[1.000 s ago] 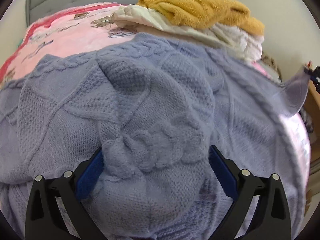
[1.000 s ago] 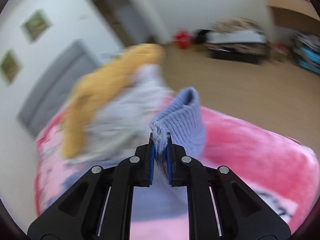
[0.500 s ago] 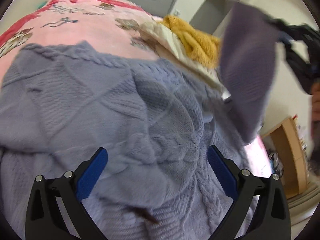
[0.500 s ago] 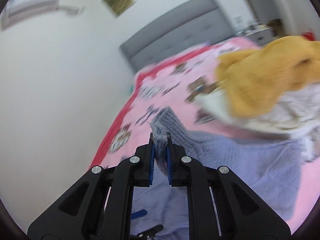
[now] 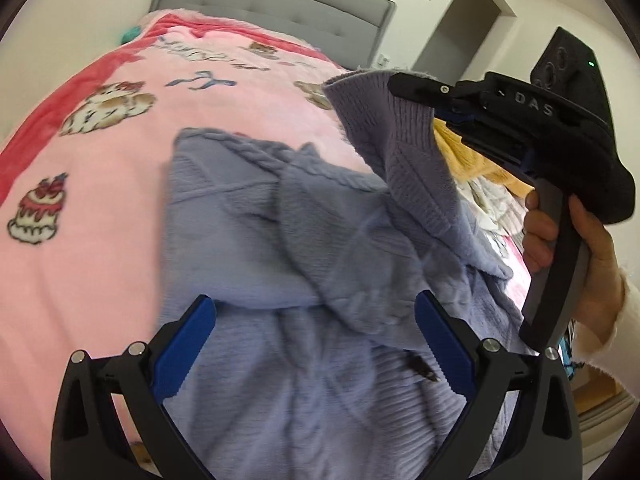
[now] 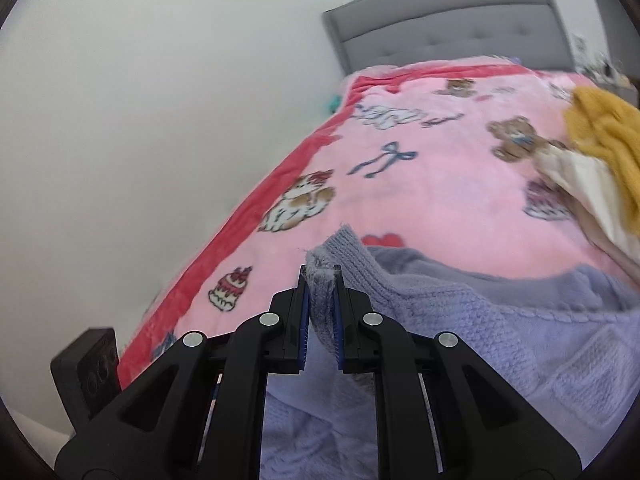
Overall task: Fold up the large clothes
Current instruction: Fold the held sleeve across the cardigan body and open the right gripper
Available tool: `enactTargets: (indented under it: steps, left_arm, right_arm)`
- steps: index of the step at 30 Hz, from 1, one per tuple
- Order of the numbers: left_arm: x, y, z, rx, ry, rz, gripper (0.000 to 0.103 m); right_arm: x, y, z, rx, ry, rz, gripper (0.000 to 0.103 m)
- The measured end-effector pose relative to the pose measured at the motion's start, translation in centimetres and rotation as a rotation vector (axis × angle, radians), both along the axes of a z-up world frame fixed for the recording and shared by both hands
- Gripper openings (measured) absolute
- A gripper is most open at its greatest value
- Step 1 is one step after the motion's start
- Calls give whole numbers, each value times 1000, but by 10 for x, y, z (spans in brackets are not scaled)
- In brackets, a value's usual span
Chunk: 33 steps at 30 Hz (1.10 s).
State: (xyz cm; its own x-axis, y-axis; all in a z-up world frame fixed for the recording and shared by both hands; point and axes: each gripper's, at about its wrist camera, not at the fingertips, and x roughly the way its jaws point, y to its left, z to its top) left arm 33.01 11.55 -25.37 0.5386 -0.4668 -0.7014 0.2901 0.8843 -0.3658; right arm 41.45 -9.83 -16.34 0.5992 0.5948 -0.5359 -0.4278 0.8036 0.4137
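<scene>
On pink fleece blanket (image 5: 100, 240), cable-knit sweater (image 5: 320, 400).

Both wrist cameras look down close over the sweater (image 5: 304, 240) toward the far headboard (image 6: 460, 28), sharing the pink blanket (image 6: 420, 184).

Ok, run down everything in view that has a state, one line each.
Lavender sweater: spread on the bed, partly folded, body bunched.
Sweater cuff: lifted off the bed, pinched in the right tool.
Right tool: shut on the cuff, held up over the sweater.
Left tool: open, nothing between its pads, above the sweater.
Mustard garment: crumpled on a pile.
Pink blanket: laid flat.
</scene>
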Motion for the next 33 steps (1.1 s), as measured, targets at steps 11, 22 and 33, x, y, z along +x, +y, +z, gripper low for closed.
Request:
enactTargets:
  steps: [11, 22, 33]
  left_arm:
    - [8, 33, -14, -3, 27, 16, 98]
    - [1, 61, -18, 2, 53, 87, 98]
    - [49, 10, 35, -51, -41, -25, 98]
  right_arm:
    - [47, 62, -61, -86, 267, 92, 10]
    - [30, 73, -120, -119, 377, 180, 45]
    - [-33, -47, -22, -108, 50, -117, 49]
